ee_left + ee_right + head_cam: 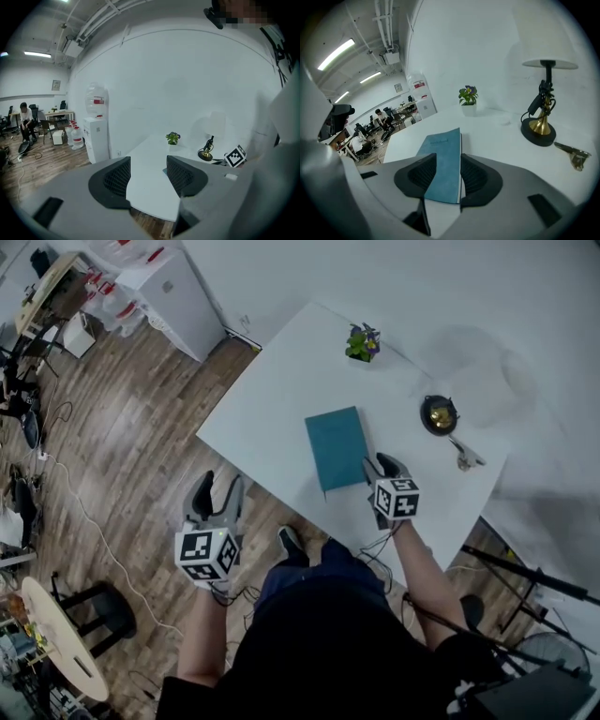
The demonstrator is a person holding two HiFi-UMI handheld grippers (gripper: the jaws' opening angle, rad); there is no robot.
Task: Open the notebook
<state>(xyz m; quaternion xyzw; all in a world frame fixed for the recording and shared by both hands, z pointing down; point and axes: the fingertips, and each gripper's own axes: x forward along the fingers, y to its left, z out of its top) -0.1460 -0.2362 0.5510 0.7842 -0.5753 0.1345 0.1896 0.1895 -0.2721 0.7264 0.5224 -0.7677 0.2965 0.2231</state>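
A closed teal notebook (337, 448) lies flat on the white table (272, 399), close to its near edge. My right gripper (380, 467) hovers at the notebook's near right corner. In the right gripper view the notebook (440, 154) shows through the gap of the right gripper (448, 169), whose jaws stand apart and do not press on the cover. My left gripper (217, 486) hangs over the wooden floor, left of the table and off it. In its own view the left gripper (147, 174) is open with nothing between its pads.
A lamp with a brass base (439, 414) and a bunch of keys (464, 458) sit at the table's right. A small potted plant (362, 343) stands at the far edge. A water dispenser (173, 296) is against the wall, and a round stool (61, 634) is on the floor.
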